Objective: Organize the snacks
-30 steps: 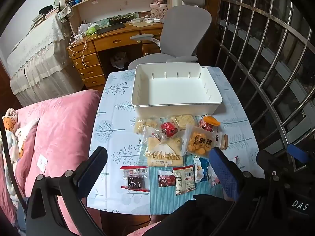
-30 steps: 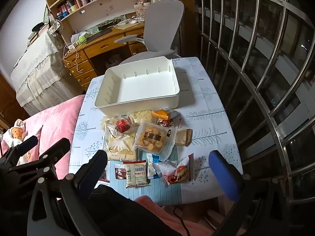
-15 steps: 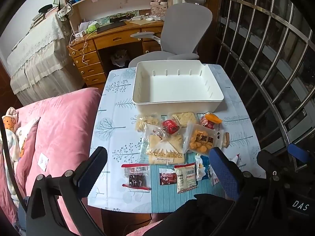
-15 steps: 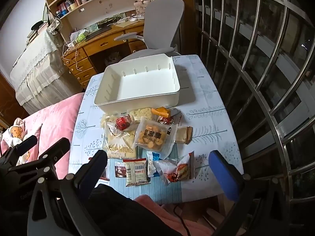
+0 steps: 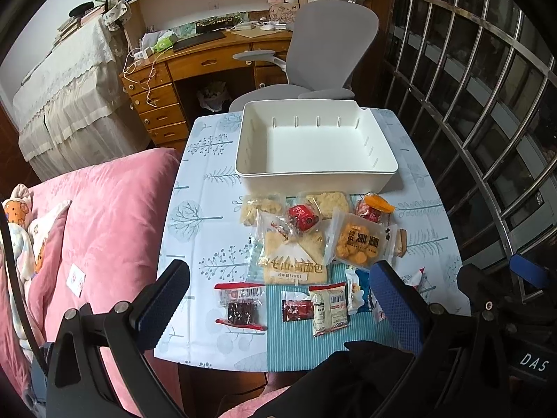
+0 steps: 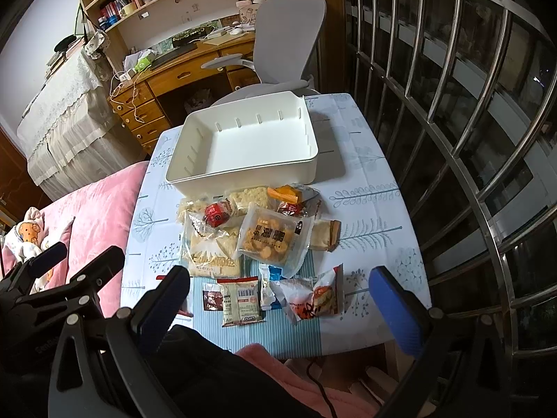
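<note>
An empty white bin (image 5: 315,176) (image 6: 243,170) stands on the far half of a small table (image 5: 195,230). In front of it lie several snack packets: a large bread bag (image 5: 294,256) (image 6: 212,247), an orange cookie pack (image 5: 358,242) (image 6: 269,238), a small red packet (image 5: 303,217), a dark dried-fruit pack (image 5: 240,308) and a beige barcode packet (image 5: 329,308) (image 6: 242,299). My left gripper (image 5: 278,301) hovers open above the table's near edge, holding nothing. My right gripper (image 6: 278,301) is also open and empty, above the near packets.
A pink sofa cushion (image 5: 104,216) borders the table on the left. A metal window grille (image 5: 487,104) runs along the right. A grey office chair (image 5: 327,41) and a wooden desk (image 5: 209,59) stand behind the table. A dark sleeve (image 6: 209,372) lies below the grippers.
Both views have drawn back and risen slightly, so the bin and packets sit a little higher in frame. Nothing on the table has moved; both grippers stay open.
</note>
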Action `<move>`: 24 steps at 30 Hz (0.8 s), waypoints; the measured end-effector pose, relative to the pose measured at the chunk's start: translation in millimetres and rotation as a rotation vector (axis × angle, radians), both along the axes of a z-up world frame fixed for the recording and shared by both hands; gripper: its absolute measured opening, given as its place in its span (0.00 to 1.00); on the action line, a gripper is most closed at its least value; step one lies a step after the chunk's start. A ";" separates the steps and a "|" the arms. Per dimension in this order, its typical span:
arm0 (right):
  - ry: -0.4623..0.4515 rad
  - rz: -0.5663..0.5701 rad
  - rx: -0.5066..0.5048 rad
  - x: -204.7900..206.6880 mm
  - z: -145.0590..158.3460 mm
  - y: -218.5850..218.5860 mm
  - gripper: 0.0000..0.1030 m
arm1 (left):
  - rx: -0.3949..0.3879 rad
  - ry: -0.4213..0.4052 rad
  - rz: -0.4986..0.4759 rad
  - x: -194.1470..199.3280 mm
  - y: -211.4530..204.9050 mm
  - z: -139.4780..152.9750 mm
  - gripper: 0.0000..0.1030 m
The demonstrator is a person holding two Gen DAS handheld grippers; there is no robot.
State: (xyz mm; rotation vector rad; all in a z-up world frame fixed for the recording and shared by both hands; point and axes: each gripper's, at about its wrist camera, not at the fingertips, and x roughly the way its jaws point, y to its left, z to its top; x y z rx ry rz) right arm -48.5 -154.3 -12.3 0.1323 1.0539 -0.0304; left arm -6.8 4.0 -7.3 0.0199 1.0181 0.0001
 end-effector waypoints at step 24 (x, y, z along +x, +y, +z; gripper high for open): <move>0.077 -0.005 0.054 -5.5 -8.2 -21.7 1.00 | -0.044 0.064 0.029 -12.3 -4.2 -1.2 0.99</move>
